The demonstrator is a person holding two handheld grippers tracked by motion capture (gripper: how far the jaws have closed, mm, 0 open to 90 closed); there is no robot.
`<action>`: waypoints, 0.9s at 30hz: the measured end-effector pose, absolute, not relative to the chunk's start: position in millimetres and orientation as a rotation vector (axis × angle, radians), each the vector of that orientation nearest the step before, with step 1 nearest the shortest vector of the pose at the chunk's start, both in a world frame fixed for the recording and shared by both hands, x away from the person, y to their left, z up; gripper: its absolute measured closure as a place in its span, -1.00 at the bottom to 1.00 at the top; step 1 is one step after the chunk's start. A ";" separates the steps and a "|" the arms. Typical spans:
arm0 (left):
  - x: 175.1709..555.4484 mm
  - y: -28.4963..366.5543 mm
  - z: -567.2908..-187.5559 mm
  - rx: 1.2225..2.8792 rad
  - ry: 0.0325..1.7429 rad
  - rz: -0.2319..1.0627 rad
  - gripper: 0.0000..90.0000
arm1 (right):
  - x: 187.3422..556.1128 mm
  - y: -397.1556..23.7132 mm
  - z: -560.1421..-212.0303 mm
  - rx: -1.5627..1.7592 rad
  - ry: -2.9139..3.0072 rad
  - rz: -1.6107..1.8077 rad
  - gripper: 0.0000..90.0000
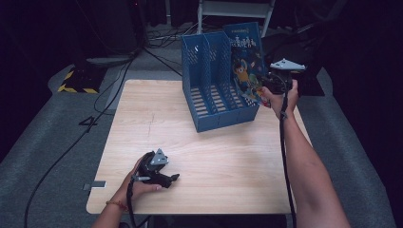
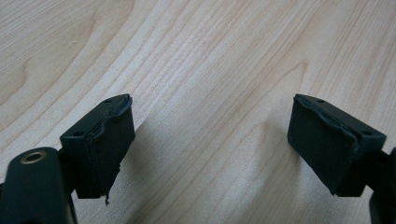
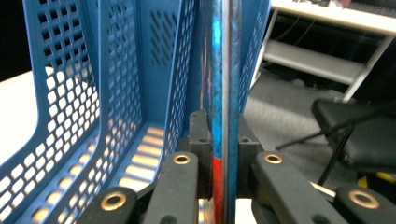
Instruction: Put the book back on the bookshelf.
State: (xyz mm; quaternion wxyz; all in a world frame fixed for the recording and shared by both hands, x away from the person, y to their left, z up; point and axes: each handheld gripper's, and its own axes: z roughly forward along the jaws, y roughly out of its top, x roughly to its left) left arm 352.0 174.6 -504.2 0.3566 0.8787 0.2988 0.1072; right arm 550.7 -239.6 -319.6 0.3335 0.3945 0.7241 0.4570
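A blue file rack (image 1: 214,90) with three perforated slots stands at the back of the wooden table (image 1: 237,161). A thin picture book (image 1: 245,64) with a blue cartoon cover stands upright in the rack's right-hand slot. My right gripper (image 1: 266,88) is shut on the book's near edge; the right gripper view shows the book (image 3: 224,84) edge-on, clamped between the two pads (image 3: 201,135), beside the rack (image 3: 112,93). My left gripper (image 1: 171,179) rests on the table near the front left, its fingers (image 2: 107,144) wide apart over bare wood, holding nothing.
Black cables (image 1: 95,109) trail over the grey floor left of the table. A yellow-and-black striped base (image 1: 76,83) stands at the far left. A white metal frame (image 1: 235,12) stands behind the rack. A black chair (image 3: 355,135) is right of the table.
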 end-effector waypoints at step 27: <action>352.1 174.7 -504.2 2.270 0.770 0.276 -0.65 | 552.4 -231.4 -311.3 1.048 1.969 1.215 0.47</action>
